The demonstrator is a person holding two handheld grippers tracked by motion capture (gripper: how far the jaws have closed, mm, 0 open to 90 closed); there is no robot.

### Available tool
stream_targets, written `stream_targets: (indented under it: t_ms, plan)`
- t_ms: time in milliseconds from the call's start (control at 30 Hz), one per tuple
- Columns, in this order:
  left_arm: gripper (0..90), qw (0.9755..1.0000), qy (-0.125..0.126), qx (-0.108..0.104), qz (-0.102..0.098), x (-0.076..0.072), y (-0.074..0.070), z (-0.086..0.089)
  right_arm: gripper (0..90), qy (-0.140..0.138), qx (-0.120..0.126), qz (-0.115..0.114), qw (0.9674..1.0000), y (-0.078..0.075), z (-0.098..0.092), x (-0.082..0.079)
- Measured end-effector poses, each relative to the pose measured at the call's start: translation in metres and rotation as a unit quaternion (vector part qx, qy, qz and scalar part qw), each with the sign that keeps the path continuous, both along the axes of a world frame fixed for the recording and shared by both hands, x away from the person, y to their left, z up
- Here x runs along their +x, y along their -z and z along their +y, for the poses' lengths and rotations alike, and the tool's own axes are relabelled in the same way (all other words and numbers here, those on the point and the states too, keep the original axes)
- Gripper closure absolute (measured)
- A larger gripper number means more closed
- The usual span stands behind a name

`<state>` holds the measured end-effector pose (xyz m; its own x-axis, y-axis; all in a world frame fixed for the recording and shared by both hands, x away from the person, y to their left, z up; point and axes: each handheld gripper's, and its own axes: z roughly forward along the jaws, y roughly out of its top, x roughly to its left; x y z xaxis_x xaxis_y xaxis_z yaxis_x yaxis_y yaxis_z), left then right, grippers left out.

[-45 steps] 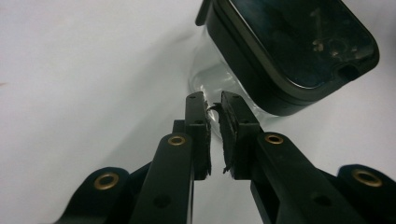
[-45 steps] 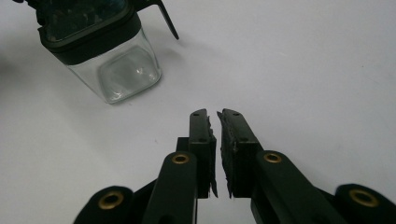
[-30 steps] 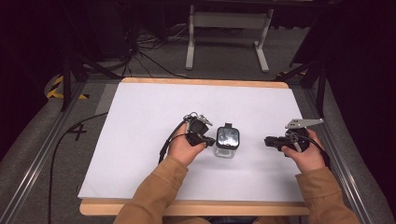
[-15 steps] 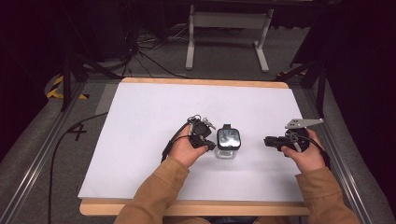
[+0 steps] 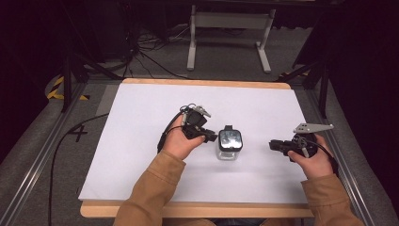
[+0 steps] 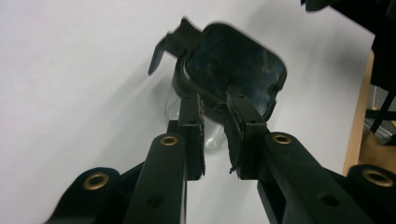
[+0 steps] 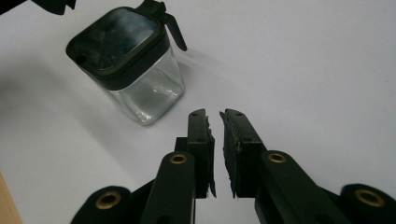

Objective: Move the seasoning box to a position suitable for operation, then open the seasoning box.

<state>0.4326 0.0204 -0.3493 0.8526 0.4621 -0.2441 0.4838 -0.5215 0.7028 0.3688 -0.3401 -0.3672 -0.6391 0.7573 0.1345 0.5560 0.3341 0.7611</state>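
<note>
Jaws of your left gripper (image 6: 215,116) have just been opening, a small gap, tips at the square clear glass jar with black lid (image 5: 229,144). Your right gripper (image 7: 214,122) sits slightly spread, holding nothing, jar well ahead.

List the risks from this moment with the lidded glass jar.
The left tongs have just been opening right at the edge of the jar's black lid; pulling away carelessly might snag it and tip the glass jar. The lid's side tab juts out, so the right tongs could catch it when approaching.
</note>
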Motion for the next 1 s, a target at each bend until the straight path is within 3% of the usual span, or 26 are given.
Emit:
stream_targets:
  t_ms: [100, 433, 767, 867, 967, 1000]
  plan:
    - [75.8, 0.9999, 0.0, -0.016, -0.005, 0.005, -0.003, -0.003, 81.4, 0.002, 0.004, -0.004, 1.0, -0.002, -0.001, -0.007]
    - [75.5, 0.9993, 0.012, -0.029, -0.022, 0.022, -0.005, -0.023, 81.7, 0.02, -0.003, -0.011, 0.9997, 0.003, -0.008, -0.024]
    - [73.6, 0.9984, 0.022, -0.042, -0.032, 0.031, -0.007, -0.032, 80.5, 0.026, -0.014, 0.001, 0.9996, 0.013, -0.009, -0.035]
    - [74.0, 0.9984, 0.014, -0.049, -0.026, 0.036, -0.004, -0.028, 80.5, 0.026, -0.014, -0.001, 0.9996, 0.013, -0.008, -0.035]
    - [76.7, 0.9968, 0.016, -0.077, -0.013, 0.042, 0.0, -0.028, 80.5, 0.021, -0.019, 0.001, 0.9996, 0.016, -0.006, -0.036]
    - [77.4, 0.9971, 0.018, -0.073, -0.011, 0.043, 0.001, -0.029, 80.5, 0.02, -0.019, 0.002, 0.9996, 0.016, -0.005, -0.036]
